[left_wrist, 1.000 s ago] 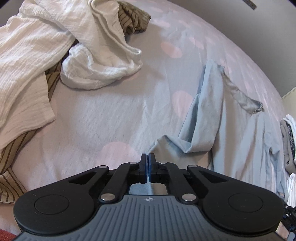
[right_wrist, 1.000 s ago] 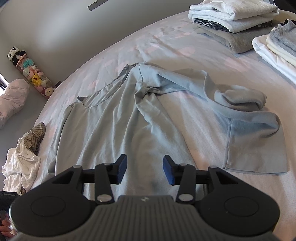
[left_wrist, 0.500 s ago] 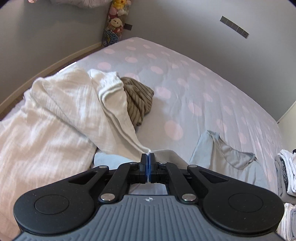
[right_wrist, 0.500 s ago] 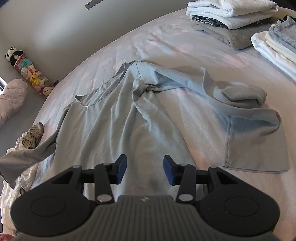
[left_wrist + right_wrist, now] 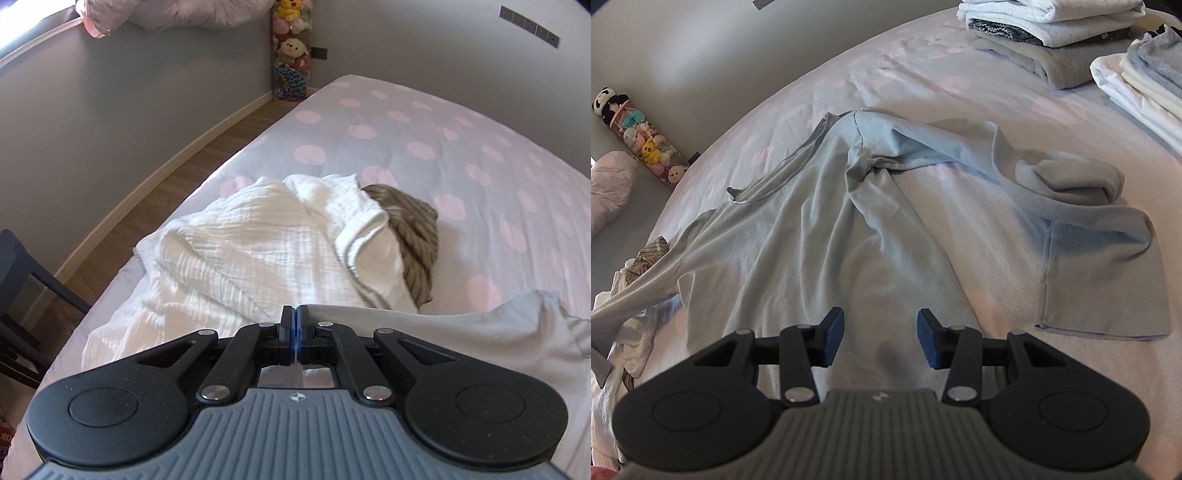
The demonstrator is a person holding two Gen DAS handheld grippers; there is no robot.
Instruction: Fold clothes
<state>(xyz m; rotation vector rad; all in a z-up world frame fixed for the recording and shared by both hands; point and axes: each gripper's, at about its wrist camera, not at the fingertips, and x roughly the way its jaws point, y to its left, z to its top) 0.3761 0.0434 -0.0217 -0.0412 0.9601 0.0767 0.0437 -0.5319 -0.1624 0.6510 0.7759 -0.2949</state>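
Note:
A light blue long-sleeved shirt [image 5: 820, 236] lies spread on the dotted bed. Its right sleeve [image 5: 1082, 206] is bunched and folded back. Its left sleeve [image 5: 631, 295] is pulled out taut toward the left edge. My left gripper [image 5: 295, 317] is shut on that sleeve's end, and the blue cloth [image 5: 461, 332] trails off to the right in the left wrist view. My right gripper [image 5: 881, 339] is open and empty, low over the shirt's lower part.
A white crinkled garment [image 5: 258, 254] and a striped brown one [image 5: 413, 229] lie heaped on the bed's left side. Stacks of folded clothes [image 5: 1052, 33] stand at the far right. The bed's edge and wood floor [image 5: 155, 192] lie to the left. A dark chair [image 5: 22, 295] stands there.
My left gripper has lifted and pulled the sleeve out leftward over the white heap, and the sleeve now stretches taut. My right gripper has moved slightly forward over the shirt, still open.

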